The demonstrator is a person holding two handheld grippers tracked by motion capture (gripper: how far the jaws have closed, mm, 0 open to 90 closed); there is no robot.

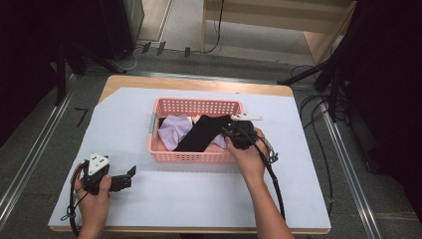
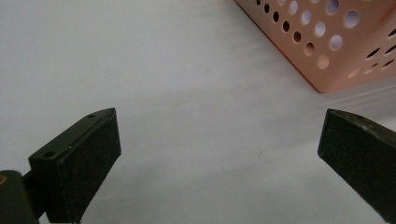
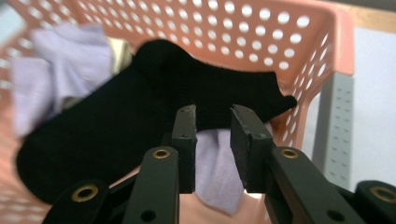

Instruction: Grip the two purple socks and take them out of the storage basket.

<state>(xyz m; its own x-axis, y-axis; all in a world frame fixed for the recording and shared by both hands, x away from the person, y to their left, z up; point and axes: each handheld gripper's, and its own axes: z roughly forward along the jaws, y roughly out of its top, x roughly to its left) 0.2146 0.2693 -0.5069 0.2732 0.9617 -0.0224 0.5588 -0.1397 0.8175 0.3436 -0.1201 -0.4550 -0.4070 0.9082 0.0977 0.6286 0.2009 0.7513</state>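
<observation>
A pink perforated basket [image 1: 189,157] stands mid-table on a white sheet. In it lie lilac socks [image 1: 174,130] and a black sock [image 1: 201,135] stretched diagonally over them. My right gripper [image 1: 227,132] reaches into the basket's right end. In the right gripper view its jaws stand a narrow gap apart at the black sock's [image 3: 140,107] near edge, with lilac fabric [image 3: 215,168] showing between them; my right gripper [image 3: 212,112] pinches nothing that I can see. My left gripper [image 1: 128,178] rests at the front left of the table. In the left gripper view my left gripper [image 2: 219,116] is wide open over bare sheet.
The white sheet [image 1: 199,199] covers most of the wooden table. A corner of the basket [image 2: 327,42] lies ahead and to the right of the left jaws. A grey bracket [image 3: 334,126] is fixed to the basket's end. Stand legs and cables [image 1: 318,79] cross the floor behind and to the right.
</observation>
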